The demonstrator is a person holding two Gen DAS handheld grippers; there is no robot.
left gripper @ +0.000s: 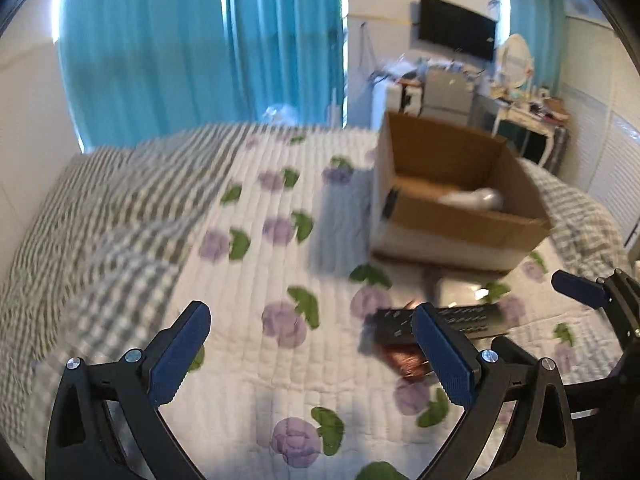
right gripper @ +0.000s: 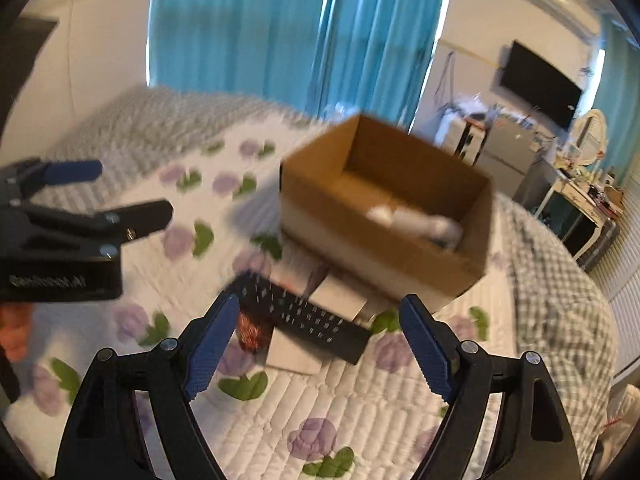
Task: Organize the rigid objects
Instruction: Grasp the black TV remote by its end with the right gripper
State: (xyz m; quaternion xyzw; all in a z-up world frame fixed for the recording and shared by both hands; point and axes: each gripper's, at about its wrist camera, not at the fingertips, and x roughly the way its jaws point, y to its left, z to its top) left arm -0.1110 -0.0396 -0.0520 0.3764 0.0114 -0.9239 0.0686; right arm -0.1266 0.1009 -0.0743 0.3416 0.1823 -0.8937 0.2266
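Both my left gripper (left gripper: 310,354) and right gripper (right gripper: 316,346) are spread wide and empty; a white item (right gripper: 416,220) lies in the cardboard box (right gripper: 384,256), while the black remote (right gripper: 300,314), near the box, remains unpacked.

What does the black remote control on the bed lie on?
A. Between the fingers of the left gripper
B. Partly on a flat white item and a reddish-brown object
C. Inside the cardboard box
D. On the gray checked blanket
B: the remote control rests across the flat white item and the reddish-brown object, outside the cardboard box.
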